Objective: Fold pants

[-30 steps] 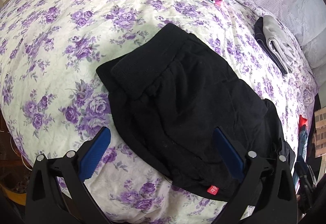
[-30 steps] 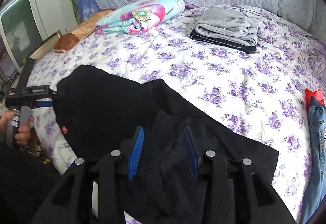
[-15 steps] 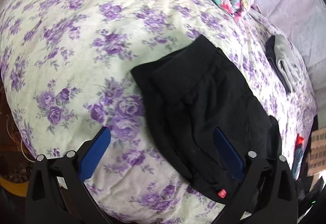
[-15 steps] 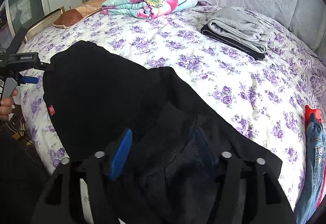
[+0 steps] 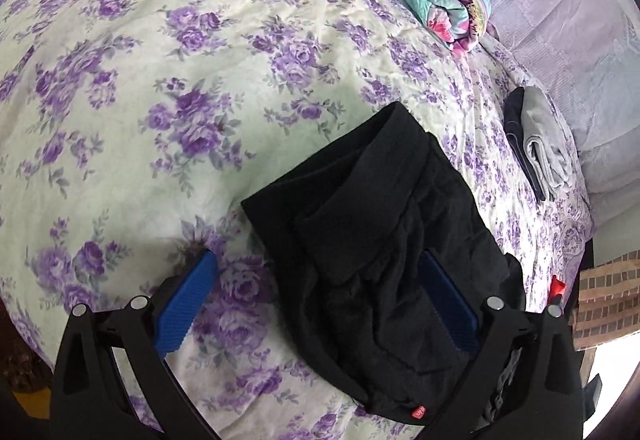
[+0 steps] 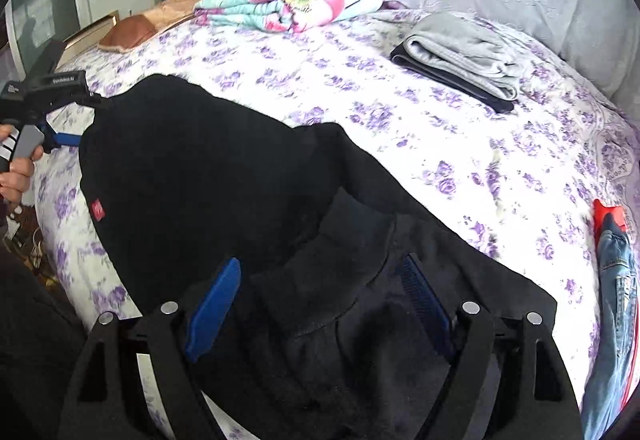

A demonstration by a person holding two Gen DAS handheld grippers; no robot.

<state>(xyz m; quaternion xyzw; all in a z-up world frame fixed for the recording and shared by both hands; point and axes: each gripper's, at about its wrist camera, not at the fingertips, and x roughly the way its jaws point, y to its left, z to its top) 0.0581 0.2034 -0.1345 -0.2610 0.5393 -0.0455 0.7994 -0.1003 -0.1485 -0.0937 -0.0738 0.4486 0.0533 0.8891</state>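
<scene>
— Your right gripper [image 6: 320, 304] stood wide, jaws just opened, black pants [image 6: 224, 192] beneath, ungripped?
— Yes. Your left gripper [image 5: 320, 304] gaped too, straddling the pants' edge on the floral bedspread [image 5: 160, 88]. Only your right view showed your hand [image 6: 16, 176] and jeans [image 6: 612, 280].

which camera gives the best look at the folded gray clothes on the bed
The right wrist view. There the folded gray clothes lie in the open on the floral bedspread, their stacked layers and the dark piece beneath clearly visible. The left wrist view shows them small, edge-on and warped near the right rim.
</scene>
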